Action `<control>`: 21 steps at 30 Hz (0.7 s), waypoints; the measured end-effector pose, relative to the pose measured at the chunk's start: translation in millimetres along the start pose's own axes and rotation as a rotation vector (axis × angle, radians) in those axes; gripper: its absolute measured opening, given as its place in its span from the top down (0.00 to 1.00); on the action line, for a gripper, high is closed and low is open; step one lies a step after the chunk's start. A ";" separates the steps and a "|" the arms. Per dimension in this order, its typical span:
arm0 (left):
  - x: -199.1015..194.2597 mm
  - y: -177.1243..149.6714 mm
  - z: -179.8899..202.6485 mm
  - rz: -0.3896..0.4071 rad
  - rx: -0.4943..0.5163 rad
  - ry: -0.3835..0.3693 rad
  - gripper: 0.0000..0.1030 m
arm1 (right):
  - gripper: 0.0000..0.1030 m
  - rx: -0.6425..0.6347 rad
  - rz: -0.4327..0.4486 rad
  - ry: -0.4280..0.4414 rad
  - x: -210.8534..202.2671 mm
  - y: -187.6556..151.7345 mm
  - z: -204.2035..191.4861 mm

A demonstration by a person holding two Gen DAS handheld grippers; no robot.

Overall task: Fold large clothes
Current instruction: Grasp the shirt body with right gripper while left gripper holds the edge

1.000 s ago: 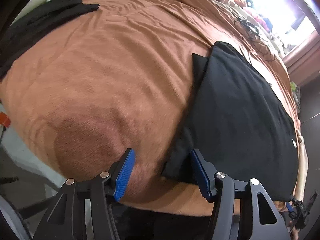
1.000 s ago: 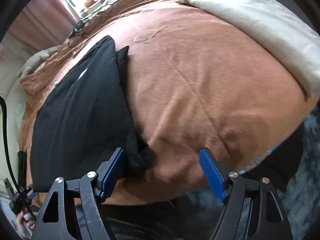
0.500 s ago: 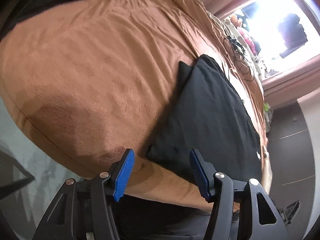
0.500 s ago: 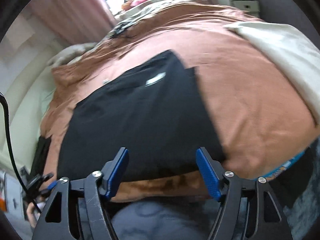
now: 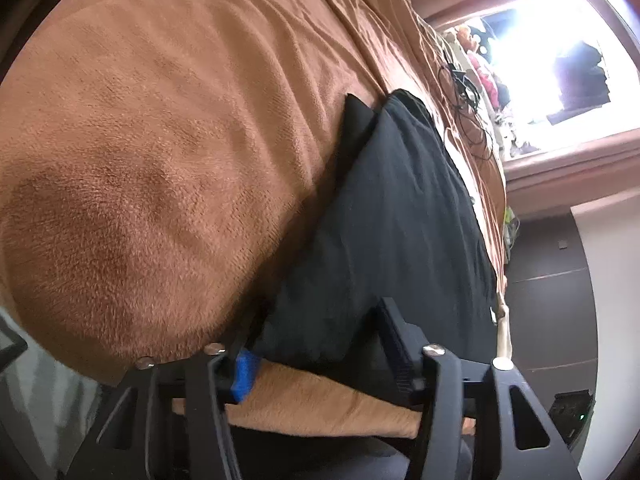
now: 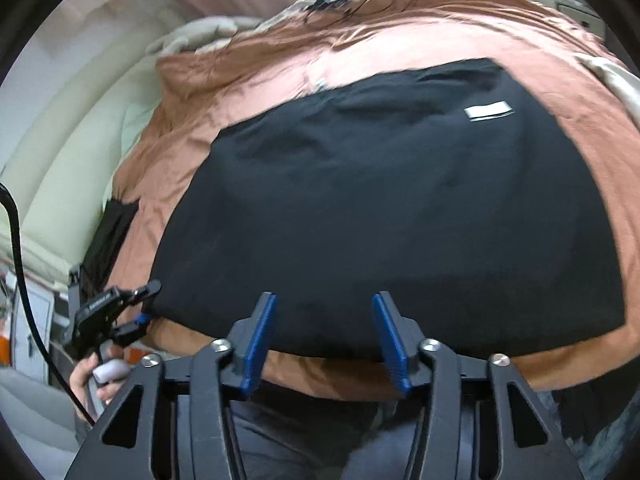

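A large black garment (image 6: pixel 384 208) lies flat and partly folded on a brown blanket (image 6: pixel 240 80), a small white label (image 6: pixel 489 112) near its far right. In the left wrist view the garment (image 5: pixel 400 216) runs away from me. My left gripper (image 5: pixel 316 344) is open with its jaws around the garment's near left corner at the bed's edge; one blue pad (image 5: pixel 245 374) shows under the cloth. It also shows in the right wrist view (image 6: pixel 138 308), held by a hand at that corner. My right gripper (image 6: pixel 322 332) is open, its blue pads at the garment's near hem.
The brown blanket (image 5: pixel 160 140) covers the whole bed. Black cables (image 5: pixel 464 84) lie at the far end near a bright window (image 5: pixel 560 60). A cream quilt (image 6: pixel 612 76) lies at the right edge, another dark cloth (image 6: pixel 110 232) at the left edge. A black cord (image 6: pixel 24 272) hangs left.
Both grippers have moved in towards the garment's near edge. The left has come down so its jaws sit around the near left corner. The right has swung left to face the hem.
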State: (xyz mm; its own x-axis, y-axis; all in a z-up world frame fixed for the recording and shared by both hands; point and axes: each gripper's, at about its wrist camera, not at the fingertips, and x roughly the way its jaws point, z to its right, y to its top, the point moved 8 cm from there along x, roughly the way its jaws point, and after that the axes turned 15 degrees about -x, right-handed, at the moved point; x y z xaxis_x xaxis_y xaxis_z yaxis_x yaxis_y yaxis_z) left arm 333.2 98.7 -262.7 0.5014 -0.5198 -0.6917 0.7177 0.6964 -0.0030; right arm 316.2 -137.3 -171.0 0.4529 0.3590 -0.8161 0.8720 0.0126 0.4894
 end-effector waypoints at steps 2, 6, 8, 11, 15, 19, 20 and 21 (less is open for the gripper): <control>-2.1 -0.2 -3.4 0.004 -0.012 -0.007 0.59 | 0.59 -0.014 -0.020 0.002 12.2 2.8 -7.8; -9.3 -3.4 -7.5 0.023 -0.008 -0.016 0.66 | 0.64 -0.036 -0.073 -0.023 44.2 6.8 -11.8; -11.1 -4.9 -9.5 0.031 -0.004 -0.019 0.67 | 0.67 -0.044 -0.090 -0.045 55.2 10.0 -8.1; -13.7 -6.3 -12.7 0.038 -0.013 -0.026 0.67 | 0.70 -0.048 -0.100 -0.069 64.8 20.7 -1.0; -16.1 -6.7 -15.6 0.041 -0.031 -0.023 0.67 | 0.71 -0.052 -0.108 -0.100 77.7 42.1 7.9; -17.7 -8.5 -17.6 0.043 -0.056 -0.029 0.67 | 0.77 -0.040 -0.110 -0.129 91.5 64.9 20.3; -18.9 -8.9 -19.7 0.042 -0.068 -0.035 0.67 | 0.78 -0.037 -0.109 -0.133 93.7 69.1 22.4; -19.1 -8.9 -21.0 0.041 -0.076 -0.038 0.67 | 0.78 -0.034 -0.108 -0.135 96.7 74.4 25.0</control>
State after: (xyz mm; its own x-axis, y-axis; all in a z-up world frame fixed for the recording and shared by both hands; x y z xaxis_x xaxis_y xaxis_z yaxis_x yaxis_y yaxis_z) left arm 307.0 112.8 -264.6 0.5486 -0.5072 -0.6647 0.6581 0.7523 -0.0310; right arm 429.6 -125.0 -221.2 0.3797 0.2258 -0.8972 0.9112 0.0763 0.4048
